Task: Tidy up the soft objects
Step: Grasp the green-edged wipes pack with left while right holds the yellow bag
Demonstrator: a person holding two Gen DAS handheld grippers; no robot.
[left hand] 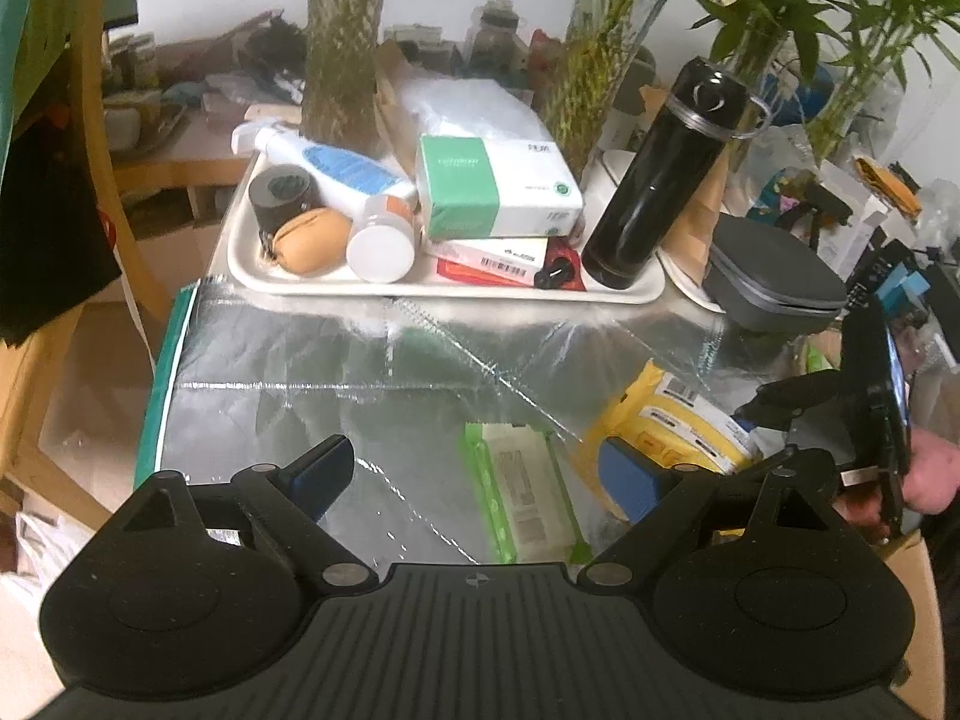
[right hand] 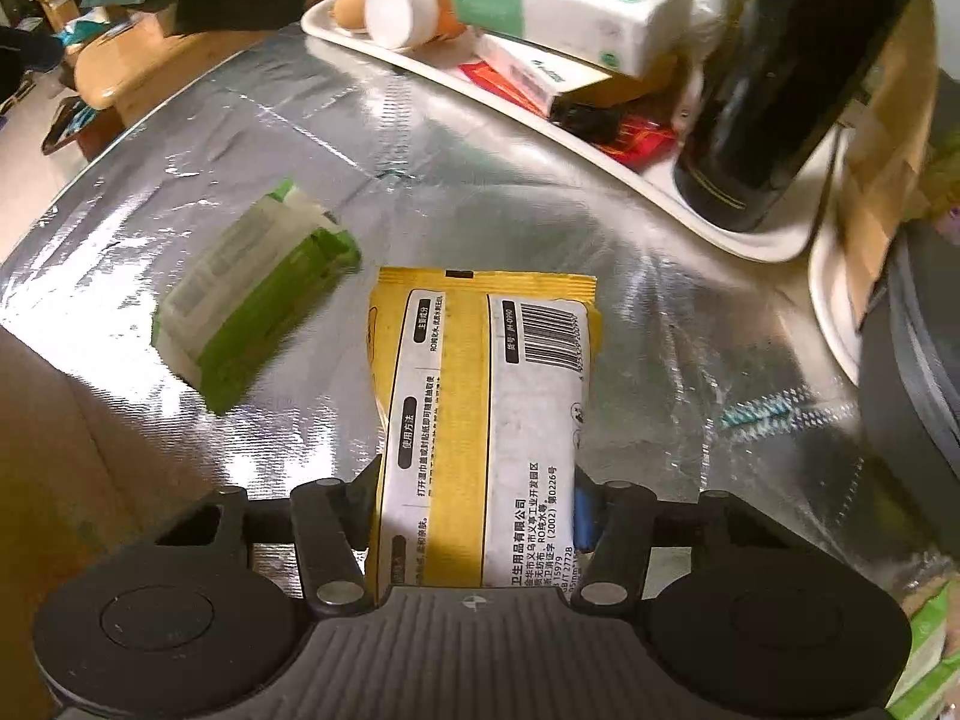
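- L wrist view: left tongs (left hand: pixel 483 474) wide open, empty, over green pack (left hand: pixel 521 501) lying flat on foil counter (left hand: pixel 300 360). Straddle its narrow width, squeeze gently.
- R wrist view: right tongs (right hand: pixel 474 510) clamped on yellow pack (right hand: pixel 480 396), near green pack (right hand: pixel 252 294). Keep it level, set alongside.

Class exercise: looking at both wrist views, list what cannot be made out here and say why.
- Yellow wipes pack: right wrist view, its near end is hidden under the right gripper.
- Green pack: right wrist view, print blurred.
- Black flask: right wrist view, top cut off by the edge.
- Red box: left wrist view, mostly covered by stacked boxes.
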